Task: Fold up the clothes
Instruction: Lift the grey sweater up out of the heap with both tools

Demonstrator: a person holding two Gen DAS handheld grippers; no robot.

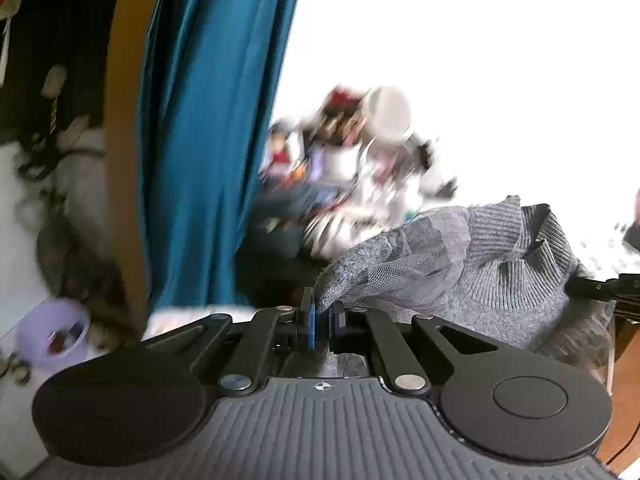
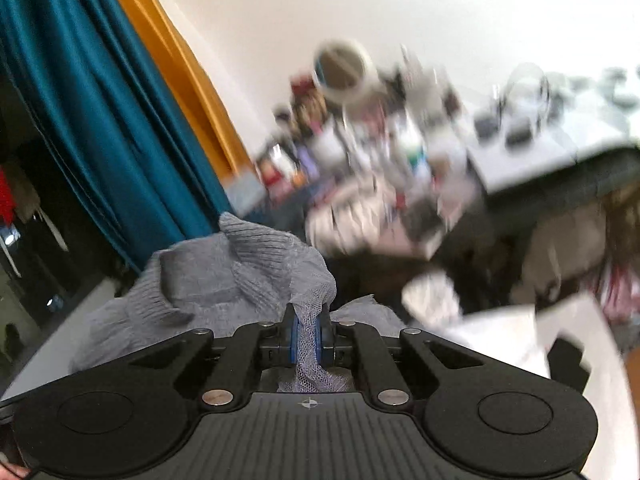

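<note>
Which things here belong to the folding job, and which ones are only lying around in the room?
Belongs to the job:
- grey knitted garment with mesh trim
- left gripper, shut on it
- right gripper, shut on it

Just lying about:
- teal curtain
- blurred clutter pile
- purple bowl

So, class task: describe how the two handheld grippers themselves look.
Left gripper and right gripper match: black linkage arms with silver rivets, blue pads on the fingertips, round black discs either side, and a ribbed grey body bearing a small crosshair mark.
</note>
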